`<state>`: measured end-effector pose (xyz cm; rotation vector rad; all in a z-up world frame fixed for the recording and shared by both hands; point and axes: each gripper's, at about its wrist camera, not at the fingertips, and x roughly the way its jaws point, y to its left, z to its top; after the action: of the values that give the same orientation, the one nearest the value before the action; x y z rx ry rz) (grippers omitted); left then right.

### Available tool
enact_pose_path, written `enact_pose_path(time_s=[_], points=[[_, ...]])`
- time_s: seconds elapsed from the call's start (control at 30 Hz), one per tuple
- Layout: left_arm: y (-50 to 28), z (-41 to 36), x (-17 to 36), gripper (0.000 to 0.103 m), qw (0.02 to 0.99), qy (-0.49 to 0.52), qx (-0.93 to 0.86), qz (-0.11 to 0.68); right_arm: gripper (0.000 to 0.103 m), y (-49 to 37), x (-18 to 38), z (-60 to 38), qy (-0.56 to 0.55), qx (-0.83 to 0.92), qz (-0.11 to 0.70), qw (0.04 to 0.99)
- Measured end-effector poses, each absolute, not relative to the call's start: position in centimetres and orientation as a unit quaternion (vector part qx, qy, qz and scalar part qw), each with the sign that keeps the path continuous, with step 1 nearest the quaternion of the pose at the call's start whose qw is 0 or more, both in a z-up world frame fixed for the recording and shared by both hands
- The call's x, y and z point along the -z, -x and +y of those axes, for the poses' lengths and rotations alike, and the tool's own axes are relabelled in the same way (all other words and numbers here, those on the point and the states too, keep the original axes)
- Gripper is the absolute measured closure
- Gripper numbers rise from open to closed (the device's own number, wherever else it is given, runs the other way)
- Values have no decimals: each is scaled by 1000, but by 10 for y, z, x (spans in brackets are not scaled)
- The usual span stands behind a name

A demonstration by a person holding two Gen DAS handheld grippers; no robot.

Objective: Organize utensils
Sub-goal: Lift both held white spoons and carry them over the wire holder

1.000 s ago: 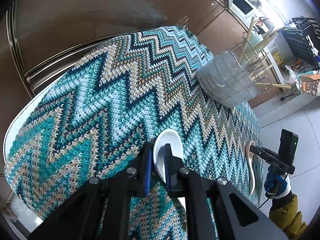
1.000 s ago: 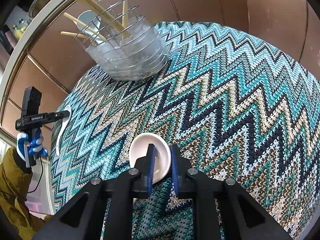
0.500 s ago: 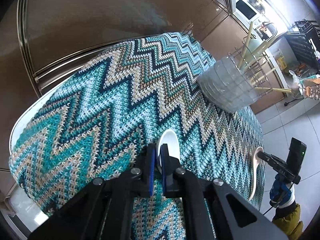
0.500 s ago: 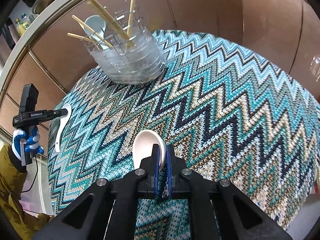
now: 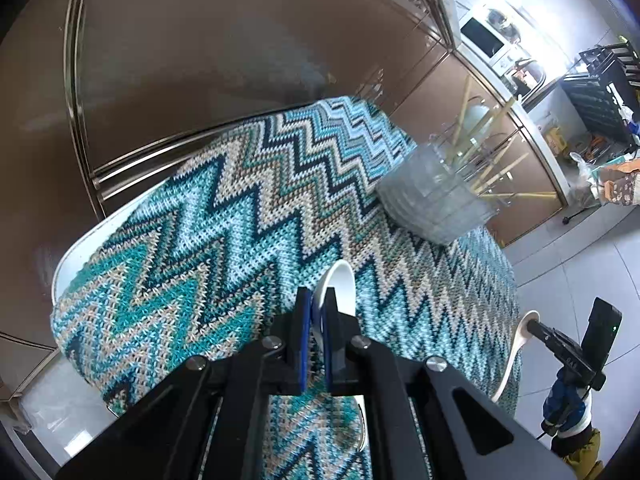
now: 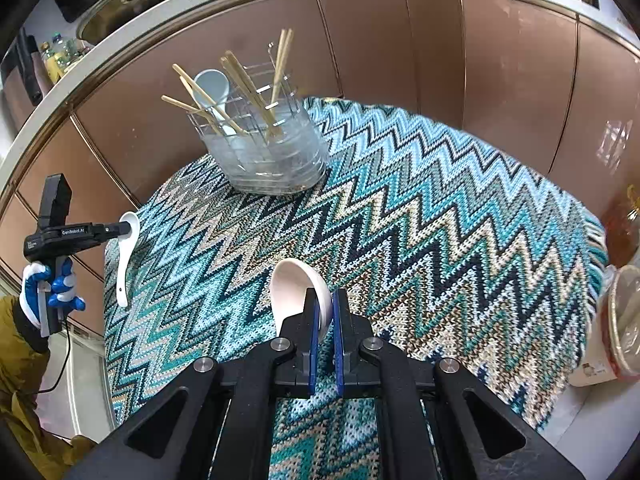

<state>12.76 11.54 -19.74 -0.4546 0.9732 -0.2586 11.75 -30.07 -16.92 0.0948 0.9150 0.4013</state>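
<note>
Both white soup spoons have been lifted off the zigzag cloth (image 6: 440,216) since the earlier frame. One white spoon (image 5: 340,288) is pinched in the left gripper (image 5: 316,332), the other spoon (image 6: 298,288) in the right gripper (image 6: 325,320). Farther back, the clear utensil holder (image 6: 272,160) is seen with chopsticks (image 6: 280,68).

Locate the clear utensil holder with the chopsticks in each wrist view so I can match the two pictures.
Left wrist view: the utensil holder sits right of centre, at the far right edge of the zigzag cloth.
Right wrist view: the holder sits upper left of centre, at the cloth's far edge.
Shared landmark: the brown cabinet fronts behind the holder.
</note>
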Motion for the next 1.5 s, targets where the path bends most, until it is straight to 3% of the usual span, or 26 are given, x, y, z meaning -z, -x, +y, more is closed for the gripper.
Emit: enact_pose_path(time_s=[0.93, 1.5], points=[[-79, 97, 93, 98, 892, 214, 148, 369, 96, -52, 79, -282, -38, -171, 334, 926], [-130, 32, -19, 98, 945, 175, 143, 236, 96, -111, -2, -239, -42, -165, 214, 962]])
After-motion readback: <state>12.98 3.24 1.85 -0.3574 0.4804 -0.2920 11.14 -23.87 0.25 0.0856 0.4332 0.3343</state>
